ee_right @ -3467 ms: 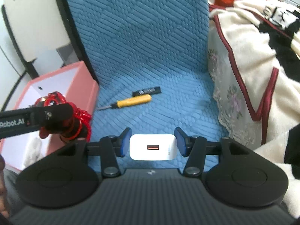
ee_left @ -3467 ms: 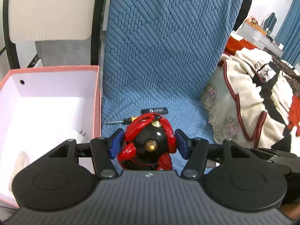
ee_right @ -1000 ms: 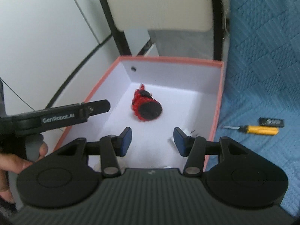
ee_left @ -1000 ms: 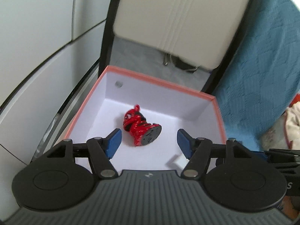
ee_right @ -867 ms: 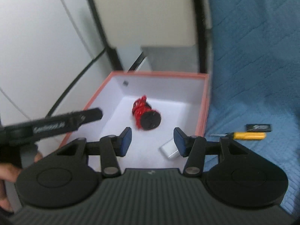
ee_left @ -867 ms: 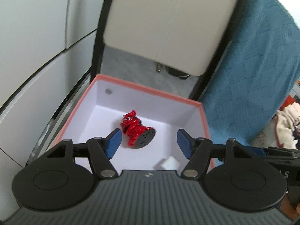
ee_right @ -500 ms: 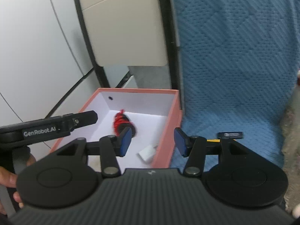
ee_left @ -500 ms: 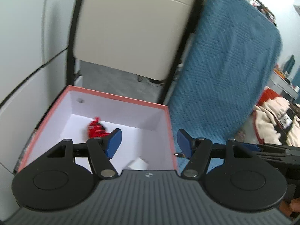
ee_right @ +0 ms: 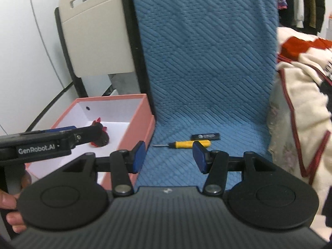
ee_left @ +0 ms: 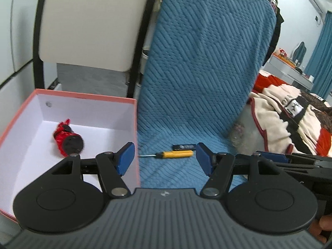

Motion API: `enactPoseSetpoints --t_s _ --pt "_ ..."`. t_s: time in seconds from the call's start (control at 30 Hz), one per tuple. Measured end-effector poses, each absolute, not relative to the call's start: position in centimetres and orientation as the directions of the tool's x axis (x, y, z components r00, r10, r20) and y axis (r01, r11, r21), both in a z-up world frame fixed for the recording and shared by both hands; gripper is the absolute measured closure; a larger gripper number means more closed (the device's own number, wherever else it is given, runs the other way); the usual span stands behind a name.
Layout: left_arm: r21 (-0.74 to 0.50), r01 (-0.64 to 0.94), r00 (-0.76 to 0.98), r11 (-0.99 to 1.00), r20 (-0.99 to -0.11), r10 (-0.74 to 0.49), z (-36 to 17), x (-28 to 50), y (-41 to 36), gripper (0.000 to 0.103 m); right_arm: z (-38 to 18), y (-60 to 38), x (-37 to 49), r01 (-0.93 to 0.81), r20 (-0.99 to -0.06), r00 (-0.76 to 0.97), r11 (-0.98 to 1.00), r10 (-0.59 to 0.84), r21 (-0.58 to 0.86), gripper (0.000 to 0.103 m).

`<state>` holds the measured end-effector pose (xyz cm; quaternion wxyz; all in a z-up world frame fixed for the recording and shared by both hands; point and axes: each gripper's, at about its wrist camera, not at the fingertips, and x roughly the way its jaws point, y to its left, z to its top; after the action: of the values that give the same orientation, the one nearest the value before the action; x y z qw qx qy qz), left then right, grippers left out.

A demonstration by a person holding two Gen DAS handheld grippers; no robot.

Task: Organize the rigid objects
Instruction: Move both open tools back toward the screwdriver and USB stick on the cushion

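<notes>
A pink box with a white inside stands at the left of the blue-covered seat. A red and black figurine lies on its side in the box; it also shows in the right wrist view. A yellow-handled screwdriver and a black stick lie on the seat; both show in the right wrist view, screwdriver, stick. My left gripper is open and empty over the box's right wall. My right gripper is open and empty above the seat, near the screwdriver.
A cream chair back stands behind the box. A cream, red and black blanket is piled at the right of the seat. The blue cover rises up the backrest behind the tools.
Both grippers have let go of the figurine and the white charger into the box, then swung right from over the box toward the blue seat. The screwdriver and black stick have come into view.
</notes>
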<state>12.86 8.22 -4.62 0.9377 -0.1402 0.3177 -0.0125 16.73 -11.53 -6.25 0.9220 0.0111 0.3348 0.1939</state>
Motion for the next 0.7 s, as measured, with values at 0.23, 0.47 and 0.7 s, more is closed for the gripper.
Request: enactPoseSetpoints --t_s 0.23,0.47,0.7 --pt "-0.278 -0.043 0.791 0.96 -0.596 -0.138 -5.9 12.3 5.3 0.033 -8.1 -14.9 15.6 -0.304 -0.622 0.716 0.944 0.315 0.129 0.049" --pt "-0.277 -0.012 0.77 0.961 -0.616 -0.167 -8.4 11.6 2.8 0.033 -9.8 -17.2 14.9 -0.243 -0.634 0.721 0.959 0.281 0.149 0.05" --pt "-0.228 0.039 0.75 0.973 -0.637 -0.18 -10.9 13.6 1.2 0.033 -11.4 -18.1 16.3 -0.202 -0.649 0.711 0.962 0.272 0.182 0.05"
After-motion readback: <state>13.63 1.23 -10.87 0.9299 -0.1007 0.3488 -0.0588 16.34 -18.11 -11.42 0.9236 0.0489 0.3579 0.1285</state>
